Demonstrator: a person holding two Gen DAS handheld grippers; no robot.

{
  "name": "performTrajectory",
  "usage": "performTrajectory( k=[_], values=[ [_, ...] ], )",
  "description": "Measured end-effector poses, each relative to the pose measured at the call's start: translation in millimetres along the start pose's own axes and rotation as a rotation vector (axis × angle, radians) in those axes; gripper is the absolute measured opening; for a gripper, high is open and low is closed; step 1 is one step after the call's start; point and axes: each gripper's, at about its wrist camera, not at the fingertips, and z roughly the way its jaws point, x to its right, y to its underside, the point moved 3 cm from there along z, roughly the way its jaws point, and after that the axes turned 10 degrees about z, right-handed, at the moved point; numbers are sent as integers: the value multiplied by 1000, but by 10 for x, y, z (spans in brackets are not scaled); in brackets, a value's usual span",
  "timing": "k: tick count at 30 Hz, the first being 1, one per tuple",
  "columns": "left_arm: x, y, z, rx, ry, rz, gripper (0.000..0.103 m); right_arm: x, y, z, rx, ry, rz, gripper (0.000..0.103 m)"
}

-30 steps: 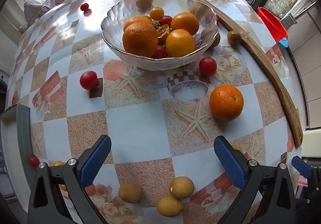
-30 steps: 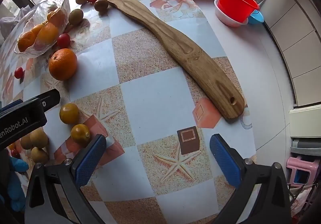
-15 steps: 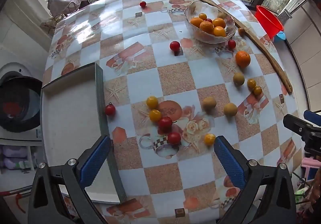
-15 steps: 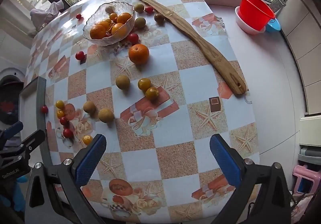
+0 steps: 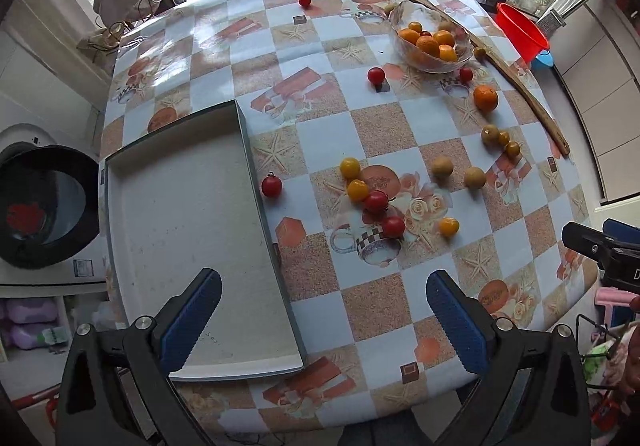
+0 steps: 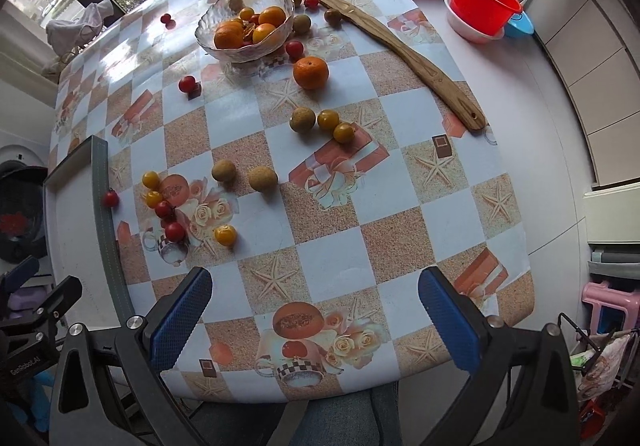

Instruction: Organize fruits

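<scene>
Left gripper [image 5: 324, 310] hangs high above the near table edge, jaws wide, nothing between them. Under its left finger lies the tray [image 5: 192, 230] — shallow, grey-rimmed, bare inside, set on the table's left side. One red tomato [image 5: 271, 186] sits just beside the tray's right rim.

Right of that, a loose cluster on the checked cloth [image 5: 328, 138]: two yellow tomatoes [image 5: 350, 167], two red ones [image 5: 376, 201], one more yellow [image 5: 448, 226] a little apart. Two tan round fruits [image 5: 442, 166] lie near, further right.

Far side: a lone red tomato [image 5: 376, 75], then the glass bowl [image 6: 244, 28] holding oranges and small tomatoes. An orange [image 6: 311, 72] rests on the cloth just beside the bowl; a brownish fruit and two yellow ones [image 6: 328, 120] sit nearer the middle. A long wooden paddle [image 6: 400, 46] runs along the table's right edge. Red basin [image 6: 486, 6] stands off the table on the sill.

Right gripper [image 6: 316, 314] — jaws wide, empty — hovers over the near edge, well apart from all fruit.
</scene>
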Motion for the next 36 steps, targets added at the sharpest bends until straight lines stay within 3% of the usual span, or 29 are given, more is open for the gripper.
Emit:
performTrajectory(
  k=[9, 36],
  values=[
    [77, -72, -124, 13, -6, -108, 103, -95, -197, -72, -8, 2, -92, 103],
    [105, -210, -1, -43, -41, -81, 103, -83, -310, 104, -53, -21, -39, 103]
  ],
)
